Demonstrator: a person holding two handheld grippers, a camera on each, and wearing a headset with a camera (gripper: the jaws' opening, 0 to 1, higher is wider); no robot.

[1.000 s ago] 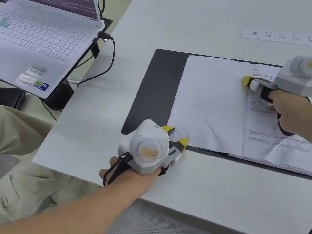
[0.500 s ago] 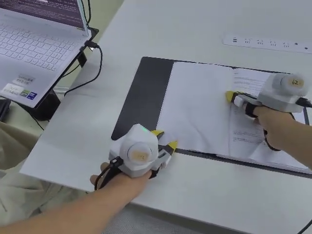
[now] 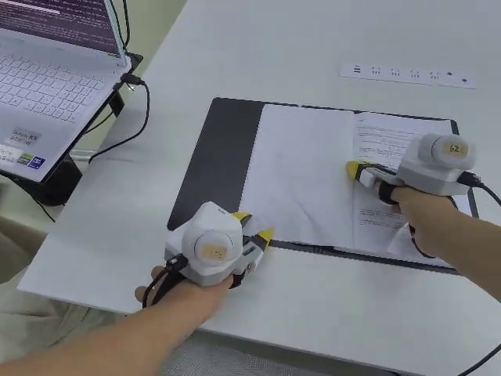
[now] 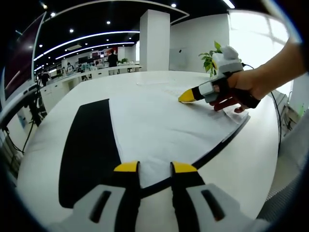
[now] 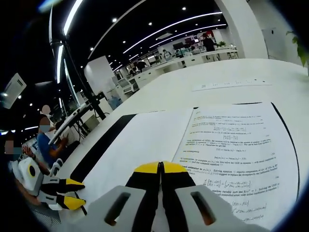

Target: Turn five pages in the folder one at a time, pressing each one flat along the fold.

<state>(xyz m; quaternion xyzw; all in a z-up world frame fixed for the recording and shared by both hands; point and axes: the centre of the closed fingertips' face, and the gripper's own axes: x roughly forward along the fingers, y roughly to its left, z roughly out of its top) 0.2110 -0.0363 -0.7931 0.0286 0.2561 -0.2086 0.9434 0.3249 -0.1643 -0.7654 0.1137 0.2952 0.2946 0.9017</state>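
Folder [image 3: 223, 157] lies open on the bench [image 3: 258, 55], with one claw at the fold and the other at the page's near corner.

Head view: the right claw [image 3: 354, 168], jaws pressed together and holding nothing, rests its tip on the fold [image 3: 352, 219]. The blank turned page [image 3: 301, 172] is to its left and the printed page [image 3: 395, 137] to its right. The left claw [image 3: 254, 225], jaws spread a little, sits at the turned page's near corner. Left gripper view: the left claw [image 4: 155, 167] has its yellow tips at the page edge with a gap between them, gripping nothing. Right gripper view: the right claw [image 5: 161, 167] has its tips together on the crease. To press well, I judge the pressed-together tip should slide steadily down the fold toward the person. It should stay on the crease while the left claw pins the corner, so the sheet cannot lift or skew.
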